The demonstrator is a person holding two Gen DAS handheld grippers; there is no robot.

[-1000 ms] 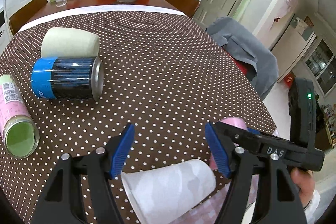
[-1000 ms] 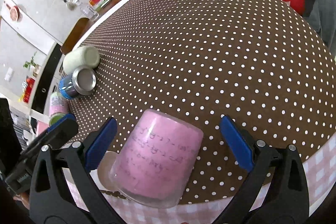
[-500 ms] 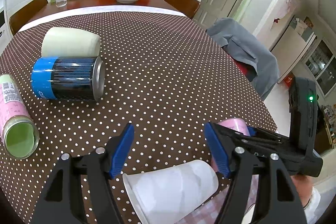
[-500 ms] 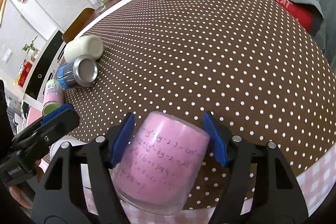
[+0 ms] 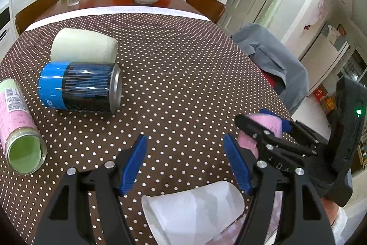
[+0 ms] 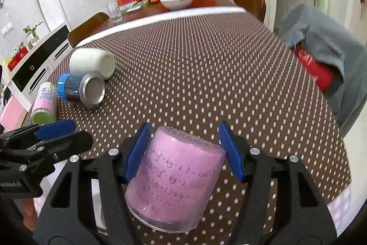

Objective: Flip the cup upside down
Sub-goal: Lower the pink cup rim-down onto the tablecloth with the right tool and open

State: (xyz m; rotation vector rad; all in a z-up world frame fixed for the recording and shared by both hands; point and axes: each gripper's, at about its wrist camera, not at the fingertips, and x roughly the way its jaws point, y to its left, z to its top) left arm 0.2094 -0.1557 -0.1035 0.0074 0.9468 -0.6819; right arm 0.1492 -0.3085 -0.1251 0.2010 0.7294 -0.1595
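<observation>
- Right gripper (image 6: pixel 183 150): my pads pinch the pink cup (image 6: pixel 176 185), tilted between them.
- Left gripper (image 5: pixel 185 164) gapes, empty, above a lying white cup (image 5: pixel 195 210).
- Turning over seems underway; setting down remains.

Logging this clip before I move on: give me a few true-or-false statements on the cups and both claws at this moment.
1. The right claw is closed on the pink cup. True.
2. The left claw grips the white paper cup. False: it is open, and the cup lies on its side below it.
3. The blue can stands upright. False: it lies on its side.
4. The cream cup lies just behind the blue can. True.
5. The pink cup's closed end faces away from the camera. True.
</observation>
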